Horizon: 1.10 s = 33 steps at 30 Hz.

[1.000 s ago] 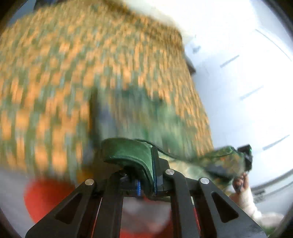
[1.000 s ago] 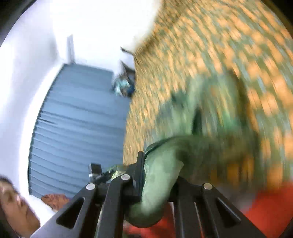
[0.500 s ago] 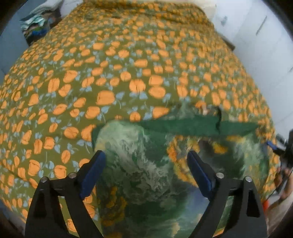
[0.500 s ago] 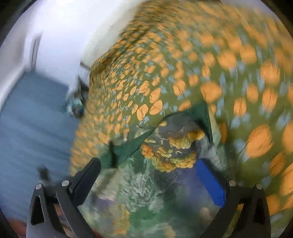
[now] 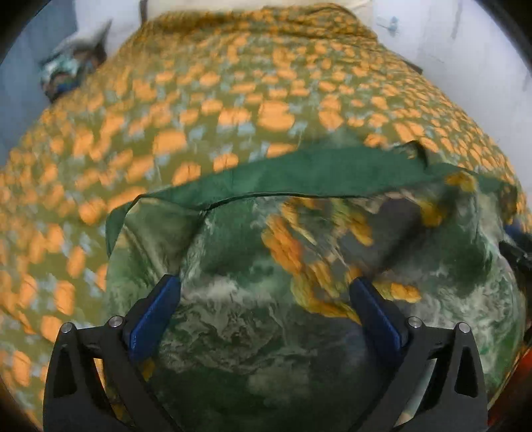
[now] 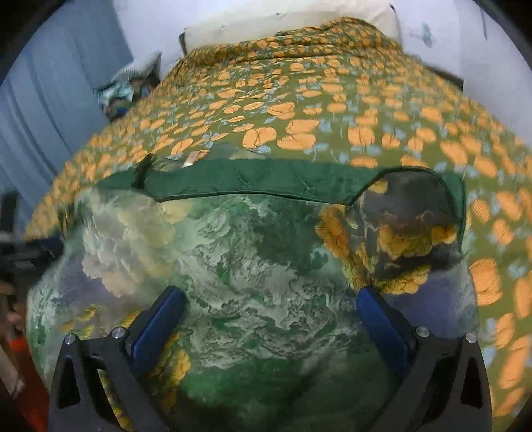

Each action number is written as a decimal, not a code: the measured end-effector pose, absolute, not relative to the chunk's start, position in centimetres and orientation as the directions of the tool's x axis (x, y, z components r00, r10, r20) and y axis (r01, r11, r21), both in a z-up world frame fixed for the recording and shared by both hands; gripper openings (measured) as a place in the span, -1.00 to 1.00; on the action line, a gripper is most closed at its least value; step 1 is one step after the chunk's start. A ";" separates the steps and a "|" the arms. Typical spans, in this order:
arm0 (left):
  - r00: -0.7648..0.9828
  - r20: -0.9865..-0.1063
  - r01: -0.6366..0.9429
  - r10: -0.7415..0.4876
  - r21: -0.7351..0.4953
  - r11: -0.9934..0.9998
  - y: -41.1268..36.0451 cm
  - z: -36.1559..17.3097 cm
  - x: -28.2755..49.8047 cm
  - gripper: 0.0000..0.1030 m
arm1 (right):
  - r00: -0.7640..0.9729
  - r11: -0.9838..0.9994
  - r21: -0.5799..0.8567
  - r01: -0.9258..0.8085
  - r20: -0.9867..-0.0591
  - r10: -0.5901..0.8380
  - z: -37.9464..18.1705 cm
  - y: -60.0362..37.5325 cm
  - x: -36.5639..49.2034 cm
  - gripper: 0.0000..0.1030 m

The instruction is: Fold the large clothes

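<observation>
A large green garment [image 5: 266, 315] with a painted floral print and a dark green band [image 5: 299, 172] along its far edge lies spread on the bed. It also fills the right wrist view [image 6: 252, 272], band [image 6: 252, 179] at the far side. My left gripper [image 5: 266, 299] is open and empty, held just over the garment's near part. My right gripper [image 6: 269, 305] is open and empty above the same cloth. The right gripper's dark body [image 5: 518, 256] shows at the right edge of the left wrist view.
The bed is covered by an olive bedspread [image 6: 332, 106] with orange flowers. A white pillow [image 6: 289, 23] lies at the head. A pile of clothes [image 6: 123, 89] sits beside the bed at far left, by a blue curtain [image 6: 50, 99].
One second ago both grippers were shut on the garment and held it up. They opened and let it drop onto the bed, then settled over it.
</observation>
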<state>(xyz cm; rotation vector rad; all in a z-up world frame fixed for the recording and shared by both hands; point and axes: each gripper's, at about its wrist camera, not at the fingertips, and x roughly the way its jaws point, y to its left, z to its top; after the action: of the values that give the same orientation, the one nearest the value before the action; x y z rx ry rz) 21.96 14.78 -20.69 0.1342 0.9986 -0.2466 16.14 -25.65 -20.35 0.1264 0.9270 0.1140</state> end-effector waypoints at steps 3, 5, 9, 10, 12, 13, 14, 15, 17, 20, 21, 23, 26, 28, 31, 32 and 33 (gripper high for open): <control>0.563 -0.809 0.283 -0.169 -0.004 0.959 14.8 -17.8 21.3 0.99 | 0.628 0.982 0.186 -0.043 -0.759 0.172 -17.5 -26.8 15.8 1.00; 0.578 -0.788 0.269 -0.209 -0.058 0.961 15.4 -16.2 21.4 0.99 | 0.668 0.971 0.240 0.020 -0.726 0.165 -15.8 -29.5 15.3 1.00; 0.597 -0.772 0.239 -0.218 -0.088 0.967 14.5 -15.6 22.9 0.99 | 0.677 0.962 0.182 0.202 -0.736 -0.003 -14.5 -35.3 16.1 1.00; 0.608 -0.767 0.229 -0.207 -0.081 0.970 13.9 -16.0 23.5 0.99 | 0.662 0.957 0.144 0.253 -0.746 -0.062 -14.9 -36.9 16.3 1.00; 0.617 -0.766 0.224 -0.180 -0.048 0.973 12.6 -17.4 24.1 0.99 | 0.619 0.944 0.117 0.308 -0.778 -0.105 -16.3 -39.6 17.2 1.00; 0.613 -0.776 0.224 -0.151 -0.013 0.975 11.9 -18.5 24.5 0.99 | 0.585 0.940 0.096 0.327 -0.802 -0.122 -17.7 -40.9 17.7 1.00; 0.573 -0.815 0.229 -0.091 0.052 0.972 10.8 -20.8 25.1 0.99 | 0.567 0.939 0.074 0.335 -0.812 -0.138 -18.7 -41.6 18.2 1.00; 0.545 -0.836 0.236 -0.055 0.090 0.968 10.2 -22.2 25.5 0.99 | 0.541 0.937 0.041 0.347 -0.825 -0.165 -20.1 -42.3 18.6 1.00; 0.579 -0.815 0.244 0.023 0.200 0.949 8.8 -24.4 25.1 0.99 | 0.490 0.931 0.026 0.363 -0.855 -0.167 -22.5 -43.2 19.1 1.00; 0.631 -0.771 0.232 0.090 0.298 0.926 7.6 -24.1 24.3 0.99 | 0.551 0.894 0.198 0.403 -0.832 -0.064 -25.8 -44.7 18.2 1.00; 0.636 -0.765 0.236 0.098 0.314 0.920 7.5 -24.1 24.2 0.99 | 0.624 0.888 0.222 0.403 -0.776 -0.090 -25.6 -44.5 17.2 1.00; 0.649 -0.755 0.240 0.097 0.324 0.915 7.4 -24.0 24.0 0.99 | 0.665 0.881 0.252 0.401 -0.741 -0.091 -25.7 -44.5 16.1 1.00; 0.648 -0.759 0.234 0.065 0.279 0.931 8.2 -24.1 23.9 0.99 | 0.682 0.873 0.288 0.393 -0.728 -0.067 -25.7 -44.9 15.9 1.00; 0.644 -0.763 0.236 0.060 0.272 0.933 8.3 -24.1 24.3 0.99 | 0.685 0.873 0.290 0.392 -0.726 -0.066 -25.8 -45.0 15.8 1.00; 0.647 -0.760 0.236 0.065 0.280 0.931 8.1 -24.2 24.3 0.99 | 0.684 0.874 0.289 0.392 -0.727 -0.066 -25.8 -45.0 15.7 1.00; 0.647 -0.759 0.236 0.065 0.281 0.930 8.1 -24.2 24.2 0.99 | 0.684 0.873 0.289 0.392 -0.727 -0.066 -25.8 -45.0 15.7 1.00; 0.647 -0.760 0.236 0.064 0.279 0.931 8.1 -24.2 24.2 0.99 | 0.684 0.874 0.289 0.392 -0.727 -0.066 -25.7 -44.9 15.7 1.00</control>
<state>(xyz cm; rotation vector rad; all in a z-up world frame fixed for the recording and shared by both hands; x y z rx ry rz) 24.24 8.11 -24.23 0.3731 0.8673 -0.1003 15.67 -44.89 -25.72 0.4486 0.7812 -0.2666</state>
